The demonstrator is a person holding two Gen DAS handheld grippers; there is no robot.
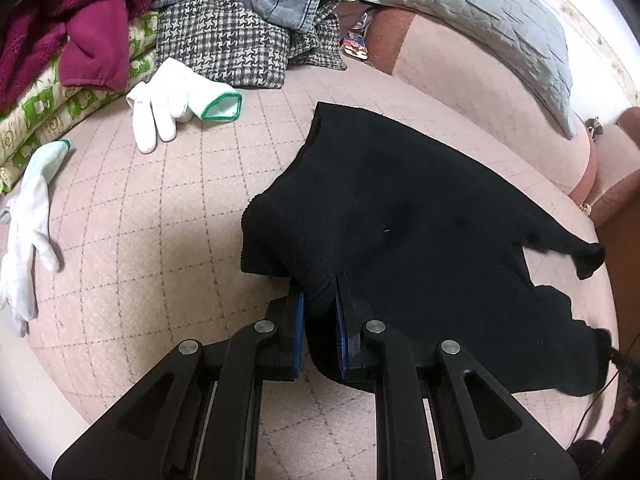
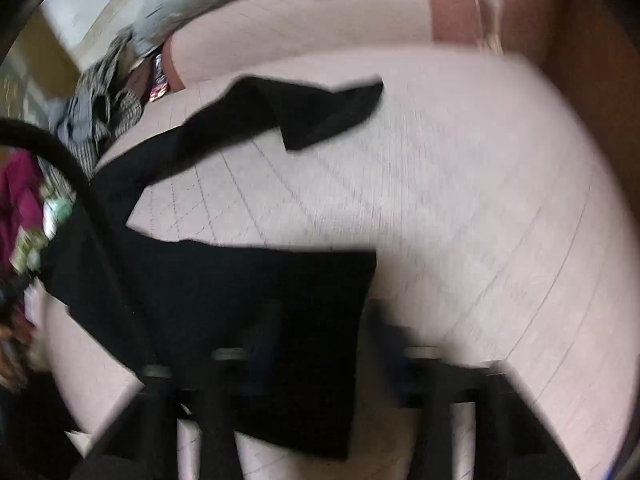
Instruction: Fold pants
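Black pants (image 1: 400, 216) lie spread on a pink quilted bed (image 1: 168, 208). My left gripper (image 1: 320, 300) is shut on a bunched edge of the pants near the waist, the cloth pinched between its blue pads. In the blurred right wrist view the pants (image 2: 224, 304) lie with one leg (image 2: 320, 112) stretched away and the other leg end under my right gripper (image 2: 320, 344). The right fingers stand wide apart, one over the black cloth, one over the bed. I cannot see cloth between them.
Two white gloves (image 1: 168, 100) (image 1: 28, 240) lie on the bed to the left. A pile of clothes (image 1: 224, 28) and a maroon garment (image 1: 60, 20) sit at the back. A grey quilted pillow (image 1: 480, 20) lies at the back right. The bed's edge (image 1: 592, 184) is at right.
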